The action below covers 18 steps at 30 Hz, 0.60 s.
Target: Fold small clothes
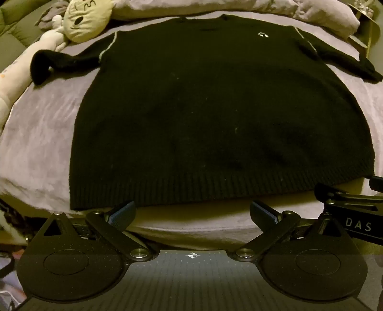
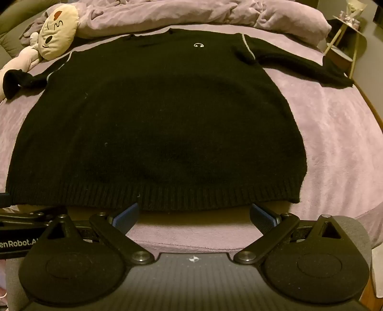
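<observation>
A: How are the two tools seen to be set?

B: The left gripper (image 1: 192, 211) is spread wide with nothing between its blue pads (image 1: 122, 213), and the right gripper (image 2: 194, 214) is likewise released and empty. Both are tilted steeply down at the near edge of the bed. Part of the right gripper is caught at the right border of the left wrist view, just beside the left one.

A: And where is the garment placed relative to them?

B: A black sweater (image 1: 203, 114) is laid flat, front up, straight ahead of both grippers. Its ribbed hem (image 2: 167, 196) is found just beyond the fingertips, not touched by them; a strip of bare cover is seen between hem and pads. The left gripper is faced toward the hem's left half, the right gripper toward its right half.

A: What is the sweater spread on?

B: A lilac fleece blanket (image 2: 335, 143) is stretched over the bed beneath the sweater. Both sleeves are thrown outward: the left sleeve (image 1: 55, 62) is bent down at the cuff, the right sleeve (image 2: 306, 67) is angled toward the bed's edge. A small white emblem (image 2: 198, 45) is stitched on the chest.

A: And farther out from the sweater?

B: Beyond the collar a bunched lilac duvet (image 2: 191, 14) is heaped. Off the left shoulder a cream plush toy (image 1: 86, 19) with a drawn face is propped. Past the right sleeve a small side table (image 2: 344, 36) is made out, dimly lit.
</observation>
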Motion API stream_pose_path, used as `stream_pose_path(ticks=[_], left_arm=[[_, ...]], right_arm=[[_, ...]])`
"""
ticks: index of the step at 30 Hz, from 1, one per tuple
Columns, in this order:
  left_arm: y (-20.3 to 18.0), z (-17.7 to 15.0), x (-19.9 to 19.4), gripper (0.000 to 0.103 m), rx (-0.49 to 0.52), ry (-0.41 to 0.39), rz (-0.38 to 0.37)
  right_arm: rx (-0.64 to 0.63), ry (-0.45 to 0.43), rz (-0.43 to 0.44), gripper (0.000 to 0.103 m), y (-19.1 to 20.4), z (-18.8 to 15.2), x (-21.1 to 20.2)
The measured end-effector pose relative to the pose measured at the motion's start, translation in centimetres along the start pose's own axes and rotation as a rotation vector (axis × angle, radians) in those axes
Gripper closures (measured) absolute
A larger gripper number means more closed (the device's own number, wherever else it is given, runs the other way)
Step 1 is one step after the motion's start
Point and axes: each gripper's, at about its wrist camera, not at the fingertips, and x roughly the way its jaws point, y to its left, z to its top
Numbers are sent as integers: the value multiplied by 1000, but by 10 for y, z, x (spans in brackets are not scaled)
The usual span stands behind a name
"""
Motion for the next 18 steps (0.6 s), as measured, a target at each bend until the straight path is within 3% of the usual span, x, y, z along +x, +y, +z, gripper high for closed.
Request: stream_pose_path(ticks=[18], left_arm=[[-1,-1,2,0,9,9,2]], right_arm=[[6,2,1,4,-2,5,-1]])
